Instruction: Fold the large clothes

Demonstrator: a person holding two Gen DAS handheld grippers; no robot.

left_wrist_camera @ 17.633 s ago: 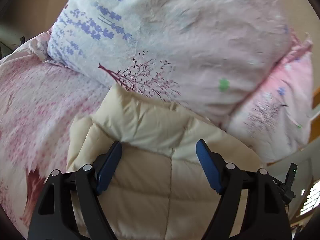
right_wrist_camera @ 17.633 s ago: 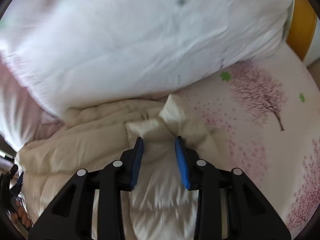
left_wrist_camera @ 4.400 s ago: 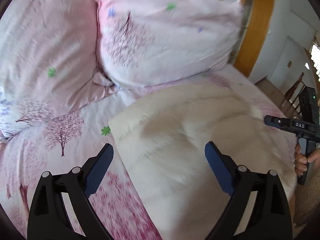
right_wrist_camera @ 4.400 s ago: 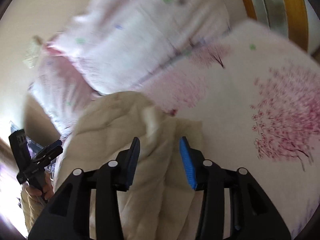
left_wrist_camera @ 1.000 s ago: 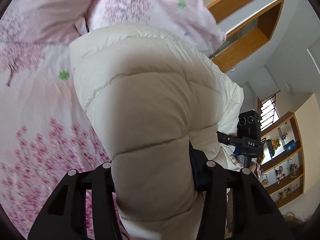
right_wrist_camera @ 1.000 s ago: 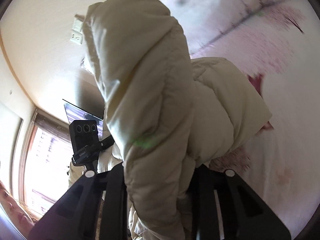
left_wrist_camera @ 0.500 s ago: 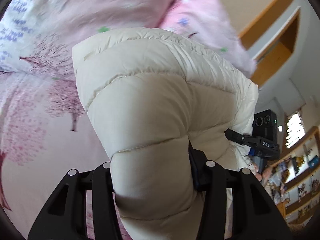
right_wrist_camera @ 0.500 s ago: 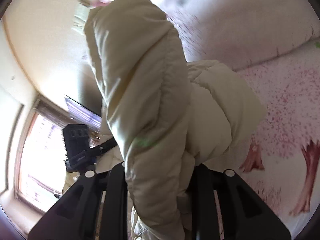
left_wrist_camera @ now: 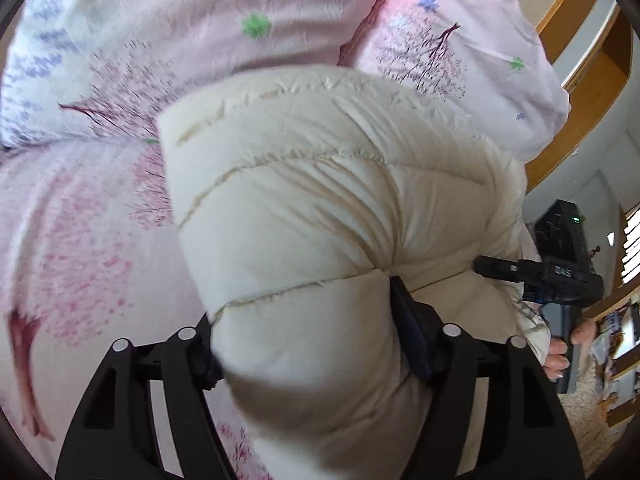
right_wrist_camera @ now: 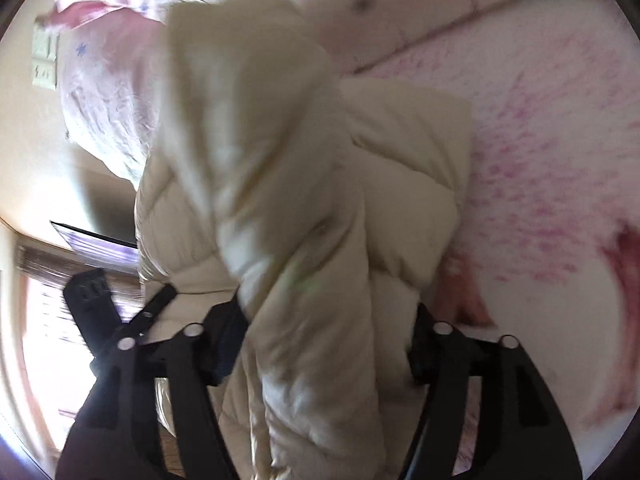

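Observation:
A cream quilted puffer jacket [left_wrist_camera: 320, 208] is bunched up and held off the pink bed. My left gripper [left_wrist_camera: 308, 344] is shut on a thick fold of the jacket, which bulges between the jaws and hides the left pad. My right gripper [right_wrist_camera: 324, 344] is shut on another thick fold of the jacket [right_wrist_camera: 288, 184], which covers both pads. The right gripper also shows in the left wrist view [left_wrist_camera: 560, 276], at the jacket's right side. The left gripper shows in the right wrist view [right_wrist_camera: 104, 304], at the left.
The bed sheet [left_wrist_camera: 80, 240] is pink with a tree print. Two large pillows [left_wrist_camera: 248, 20] lie behind the jacket. A wooden door frame [left_wrist_camera: 580, 80] and shelves stand at the right. A wall switch [right_wrist_camera: 44, 60] and a window [right_wrist_camera: 44, 340] show in the right wrist view.
Both grippers have swung with the jacket in them, so the pillows now fill the back of the left view. The right view is blurred and shows more of the sheet.

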